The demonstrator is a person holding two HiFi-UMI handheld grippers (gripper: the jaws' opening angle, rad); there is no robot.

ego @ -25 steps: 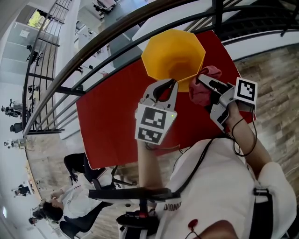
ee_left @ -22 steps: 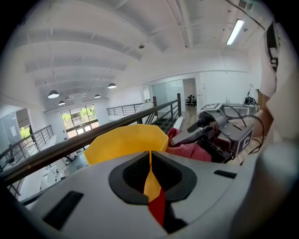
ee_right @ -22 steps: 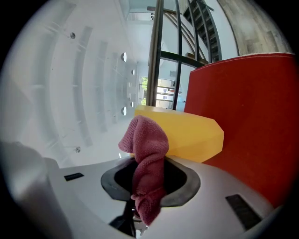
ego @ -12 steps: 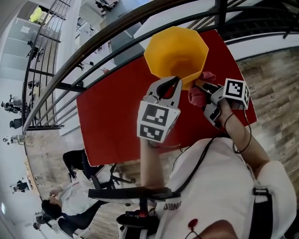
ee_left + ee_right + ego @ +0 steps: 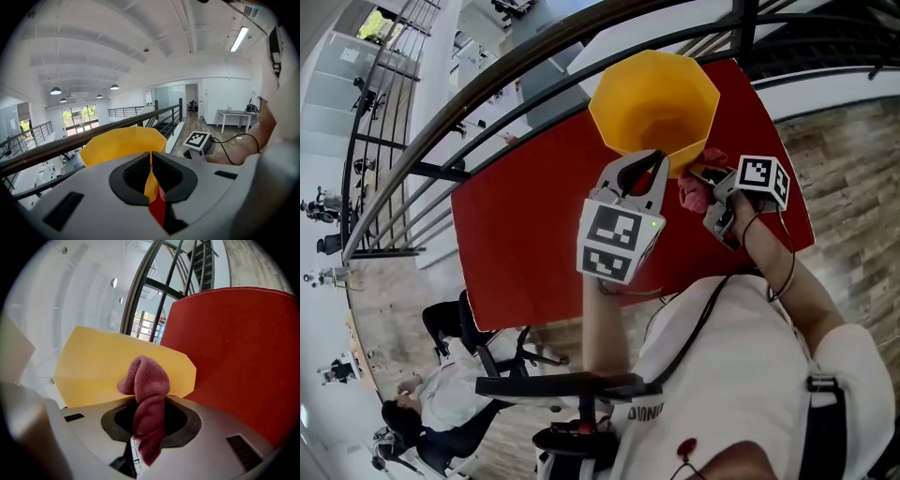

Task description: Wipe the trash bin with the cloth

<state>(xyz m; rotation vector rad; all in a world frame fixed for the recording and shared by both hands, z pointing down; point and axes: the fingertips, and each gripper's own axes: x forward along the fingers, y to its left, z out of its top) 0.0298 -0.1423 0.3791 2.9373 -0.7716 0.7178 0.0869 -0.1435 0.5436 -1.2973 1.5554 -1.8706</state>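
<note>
Cloth (image 5: 149,394), dark pink, is pinched between the jaws of our right gripper (image 5: 701,180), bunched up right at the outer wall of the yellow trash bin (image 5: 654,103) (whether it actually touches, we cannot tell). Our left gripper (image 5: 639,171) has its 2 jaws closed on the bin's near rim, a thin yellow edge showing between them. We see the bin standing upright on a red table (image 5: 525,234), open mouth up, near the table's far edge
</note>
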